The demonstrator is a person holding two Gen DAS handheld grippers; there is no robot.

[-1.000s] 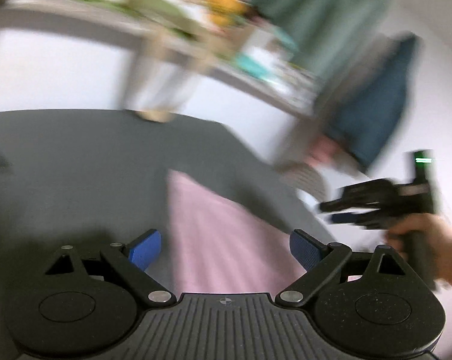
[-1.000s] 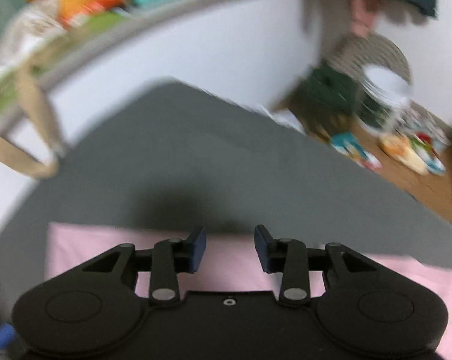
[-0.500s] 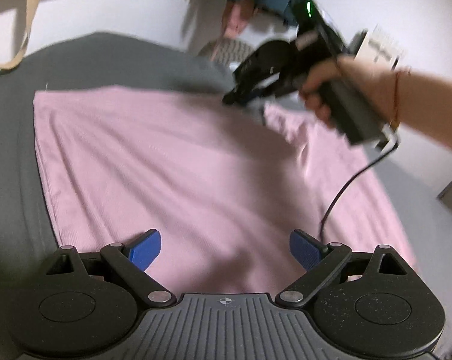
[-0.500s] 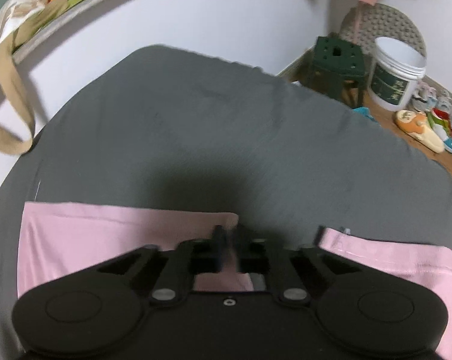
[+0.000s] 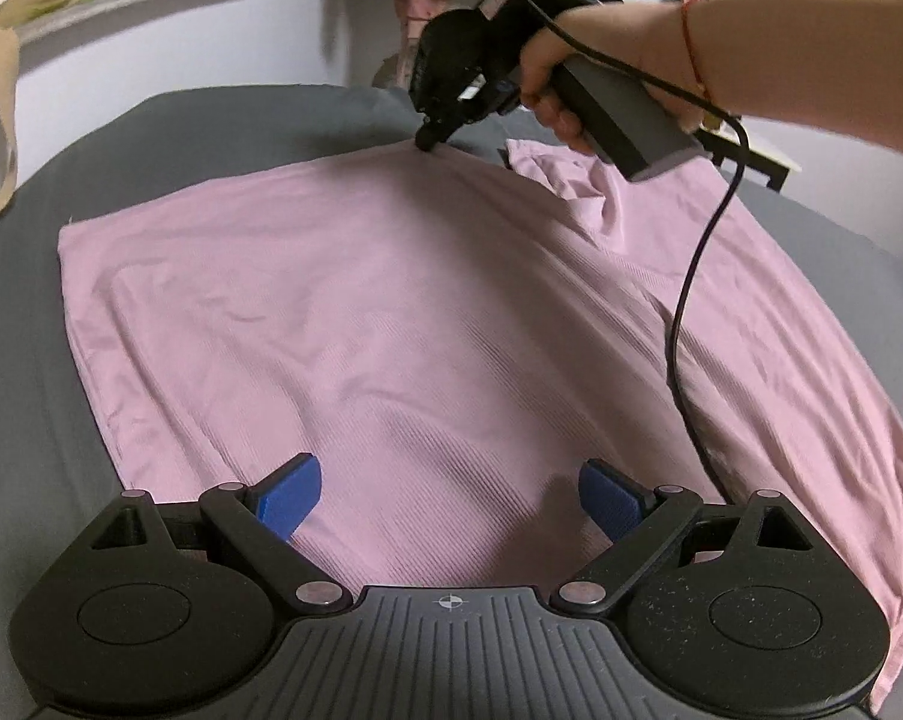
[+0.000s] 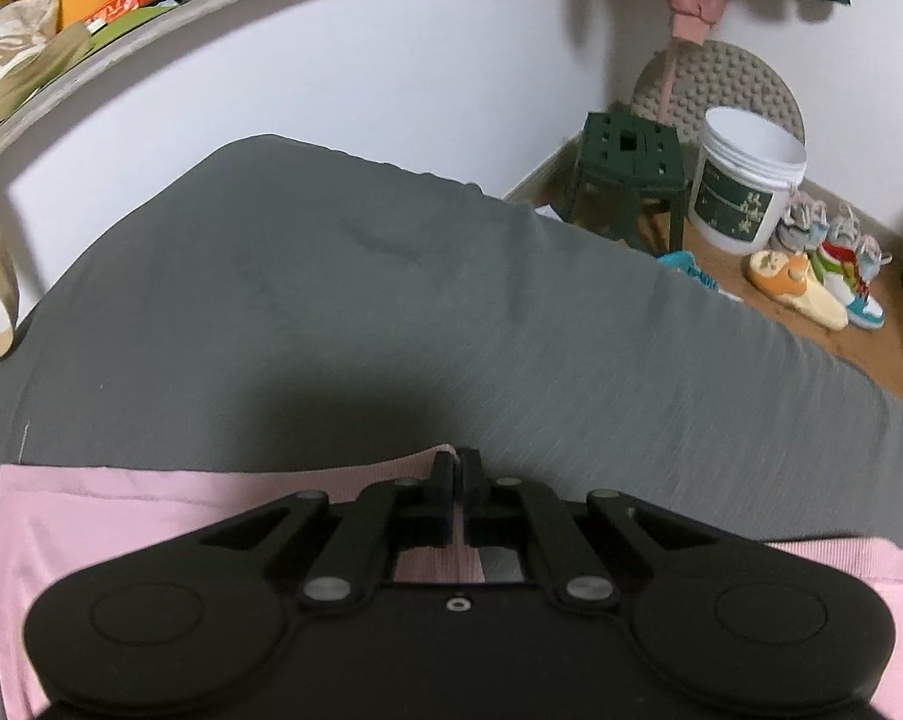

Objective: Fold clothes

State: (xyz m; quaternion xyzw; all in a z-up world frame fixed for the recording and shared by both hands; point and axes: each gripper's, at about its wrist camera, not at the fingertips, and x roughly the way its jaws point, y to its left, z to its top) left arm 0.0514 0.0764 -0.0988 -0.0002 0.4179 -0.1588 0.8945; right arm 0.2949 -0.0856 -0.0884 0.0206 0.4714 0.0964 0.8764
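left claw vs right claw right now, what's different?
The left claw is open, jaws spread wide; the right claw is shut on the pink garment. The left claw hovers over the garment's near part holding nothing; the right claw pinches its far edge. Left claw pads are blue; the right claw's fingers look black. Both sit over the same garment on the grey bed.

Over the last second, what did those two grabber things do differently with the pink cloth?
The right gripper went from open to shut, pinching the far edge of the pink garment. The left gripper swung from the bed's edge to hover over the cloth. Unchanged: the left stays open, and the garment lies spread on the grey bed.
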